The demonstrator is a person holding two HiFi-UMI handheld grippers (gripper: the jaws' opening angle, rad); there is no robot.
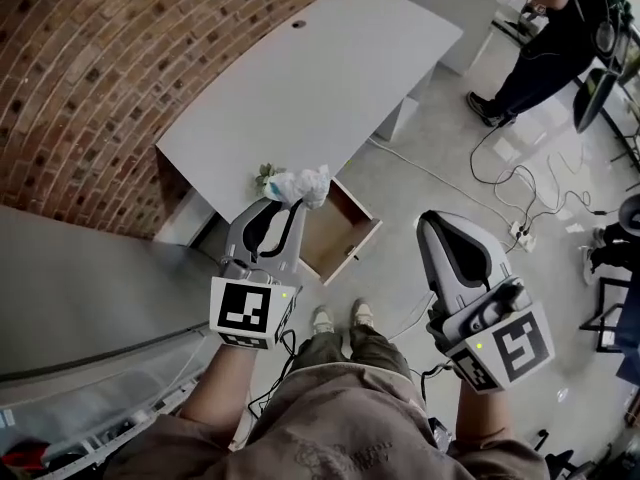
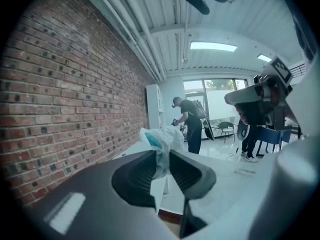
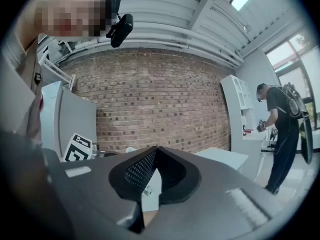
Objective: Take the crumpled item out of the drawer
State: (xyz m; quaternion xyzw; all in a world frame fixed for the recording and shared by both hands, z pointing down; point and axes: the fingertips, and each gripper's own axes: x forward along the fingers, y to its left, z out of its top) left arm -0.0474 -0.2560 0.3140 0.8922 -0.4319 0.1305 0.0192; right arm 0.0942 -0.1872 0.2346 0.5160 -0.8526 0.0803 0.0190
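A crumpled white item with a bit of teal [image 1: 300, 185] is pinched at the tip of my left gripper [image 1: 287, 202], which is shut on it and holds it above the open wooden drawer [image 1: 338, 232] under the grey desk [image 1: 300, 93]. The left gripper view shows the crumpled item [image 2: 162, 141] bulging up from between the two dark jaws. My right gripper [image 1: 432, 221] hangs to the right of the drawer, over the floor, shut with nothing in it. In the right gripper view its jaws [image 3: 156, 151] meet at the tip.
A brick wall [image 1: 90, 78] runs behind the desk. A grey cabinet top [image 1: 70, 288] lies at the lower left. Cables and a power strip [image 1: 520, 233] trail over the floor at right. A person in dark clothes [image 1: 545, 43] stands at the far right.
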